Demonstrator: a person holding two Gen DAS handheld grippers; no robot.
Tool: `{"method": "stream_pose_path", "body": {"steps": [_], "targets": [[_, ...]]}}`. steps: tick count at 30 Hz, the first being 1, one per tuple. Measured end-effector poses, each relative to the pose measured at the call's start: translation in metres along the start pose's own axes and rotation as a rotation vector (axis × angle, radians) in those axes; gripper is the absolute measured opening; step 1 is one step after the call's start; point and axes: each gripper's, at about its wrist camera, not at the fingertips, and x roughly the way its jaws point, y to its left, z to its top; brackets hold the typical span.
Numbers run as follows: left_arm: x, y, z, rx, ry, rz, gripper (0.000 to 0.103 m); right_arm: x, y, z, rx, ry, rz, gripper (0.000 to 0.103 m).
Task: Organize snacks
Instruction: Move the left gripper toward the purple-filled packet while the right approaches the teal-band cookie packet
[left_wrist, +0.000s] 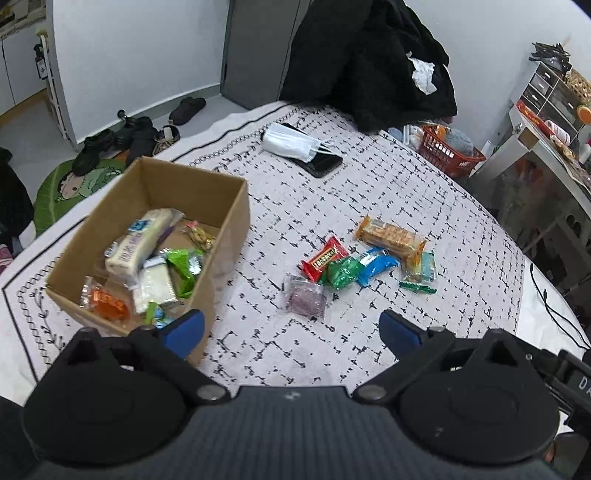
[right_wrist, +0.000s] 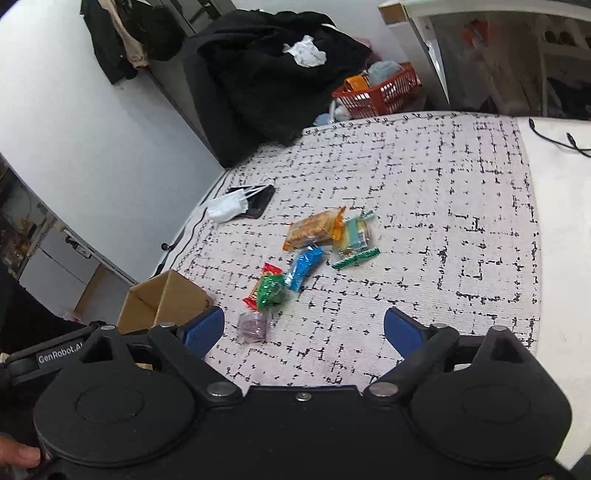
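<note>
Both grippers empty, jaws spread wide, nothing between the blue pads. Left gripper (left_wrist: 291, 330) hangs above the patterned white-and-black tablecloth (left_wrist: 424, 177), its left pad over the near corner of the open brown cardboard box (left_wrist: 236, 221). Right gripper (right_wrist: 303, 328) hangs over bare cloth. Loose snacks lie in a cluster on the cloth, apart from the box. Nearest item: clear square packet with purple filling (left_wrist: 306, 295), lying flat just ahead of the left gripper at about 12 o'clock; in the right wrist view the same packet (right_wrist: 253, 326) sits at about 10 o'clock, just beside the left pad. It is roughly square, so no long axis to align with. Beyond it: red wrapped bar (left_wrist: 323, 258), green foil packet (left_wrist: 343, 272), blue wrapped bar (left_wrist: 376, 266) with its long axis running toward 1–2 o'clock, orange-ended clear cracker pack (left_wrist: 389, 236), and clear packet with green strip edge (left_wrist: 419, 275). Judgement: either hand can reach the purple packet; the left is squarer to it and closer to the box. Box contents: pale long wafer pack (left_wrist: 136, 245), white wrapped bar (left_wrist: 153, 288), orange packet (left_wrist: 107, 301), green foil packet, small packet of nuts (left_wrist: 199, 236) at the far side. Box is roughly half filled; six items left outside.
</note>
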Motion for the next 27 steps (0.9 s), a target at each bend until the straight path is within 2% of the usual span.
{"method": "stream_pose_path", "body": {"steps": [6, 11, 27], "targets": [[0.022, -0.010, -0.001, 0.008, 0.013, 0.001, 0.097, 0.022, -0.010, 0.007, 0.018, 0.025, -0.006, 0.082], [0.044, -0.014, 0.001, 0.003, 0.033, 0.007, 0.094, 0.041, -0.014, 0.014, 0.019, 0.040, -0.015, 0.082], [0.122, -0.028, 0.010, 0.001, 0.132, 0.022, 0.074, 0.100, -0.032, 0.038, 0.034, 0.080, -0.073, 0.075]]}}
